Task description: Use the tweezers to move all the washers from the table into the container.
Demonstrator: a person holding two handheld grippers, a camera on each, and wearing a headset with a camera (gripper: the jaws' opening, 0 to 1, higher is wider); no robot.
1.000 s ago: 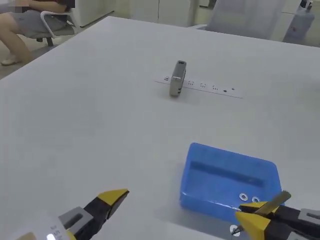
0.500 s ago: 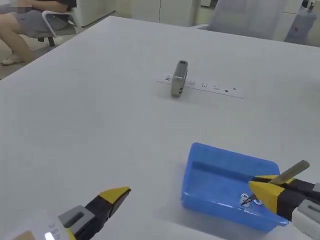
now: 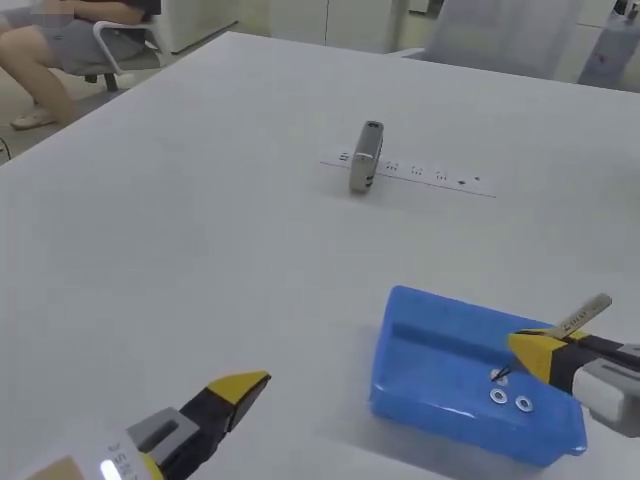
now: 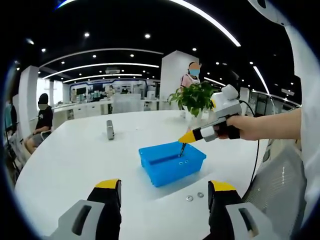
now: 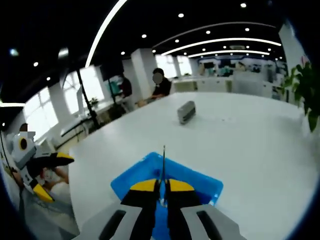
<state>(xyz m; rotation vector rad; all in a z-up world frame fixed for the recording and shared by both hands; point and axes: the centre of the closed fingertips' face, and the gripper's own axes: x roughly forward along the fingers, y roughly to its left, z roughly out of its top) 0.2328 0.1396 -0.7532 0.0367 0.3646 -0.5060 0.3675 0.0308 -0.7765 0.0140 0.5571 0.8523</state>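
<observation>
Jaws of right gripper [image 5: 161, 187] clamped on tweezers [image 5: 163, 165], tip down inside blue container [image 3: 430, 325], just above two washers [image 3: 497, 397]. Jaws of left gripper [image 4: 165, 186] wide apart, empty, above table [image 3: 200, 230]. Two loose washers [image 4: 189, 198] lay on table beside container.

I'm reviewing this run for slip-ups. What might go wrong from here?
1. The tweezers tip hangs above the container. Whether it grips a washer is too small to tell. If it does, a high drop might bounce out.
2. Two loose washers lie on the table close to the container wall. The right gripper may nudge the container when reaching for them.
</observation>
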